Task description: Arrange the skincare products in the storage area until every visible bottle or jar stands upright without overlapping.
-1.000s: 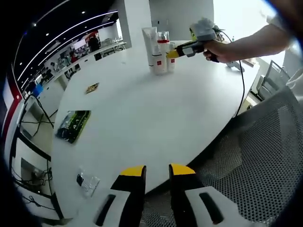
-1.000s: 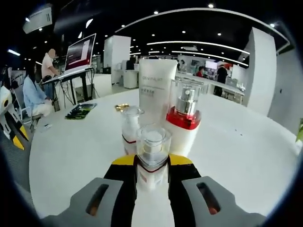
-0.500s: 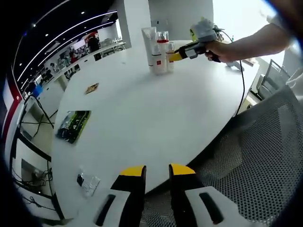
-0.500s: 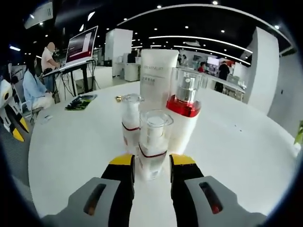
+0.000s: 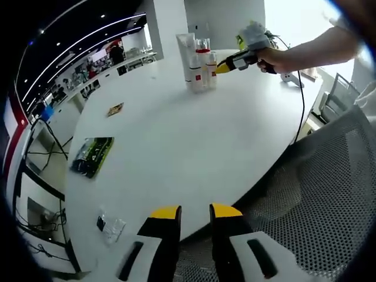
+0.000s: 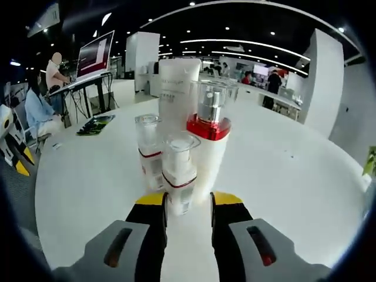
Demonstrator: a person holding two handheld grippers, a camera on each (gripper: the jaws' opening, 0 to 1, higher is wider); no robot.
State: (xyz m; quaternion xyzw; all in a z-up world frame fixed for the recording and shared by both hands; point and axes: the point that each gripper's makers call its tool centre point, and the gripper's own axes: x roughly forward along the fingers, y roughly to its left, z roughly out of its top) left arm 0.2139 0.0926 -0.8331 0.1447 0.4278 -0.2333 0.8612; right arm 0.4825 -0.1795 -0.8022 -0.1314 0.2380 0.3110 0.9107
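In the left gripper view, the left gripper (image 5: 194, 212) hangs over the near edge of the round white table (image 5: 176, 141), its yellow-tipped jaws apart with nothing between them, exactly as a second ago. Far across the table stand the skincare products: a tall white tube (image 5: 188, 56), a white pump bottle with a red collar (image 5: 202, 59) and smaller bottles beside them, all upright in a tight cluster. The right gripper (image 5: 226, 66), held by a person's hand (image 5: 271, 57), has drawn slightly back from the cluster since the earlier frame. A green-and-black flat packet (image 5: 90, 155), a small gold wrapper (image 5: 114, 109) and a clear plastic sachet (image 5: 110, 225) lie unmoved.

In the right gripper view, the right gripper (image 6: 188, 200) has its jaws apart, flanking the base of the small clear-capped bottle with a red band (image 6: 179, 173); contact cannot be judged. A second ago the bottle sat deeper between the jaws. A second small bottle (image 6: 148, 151) stands just behind it on the left.
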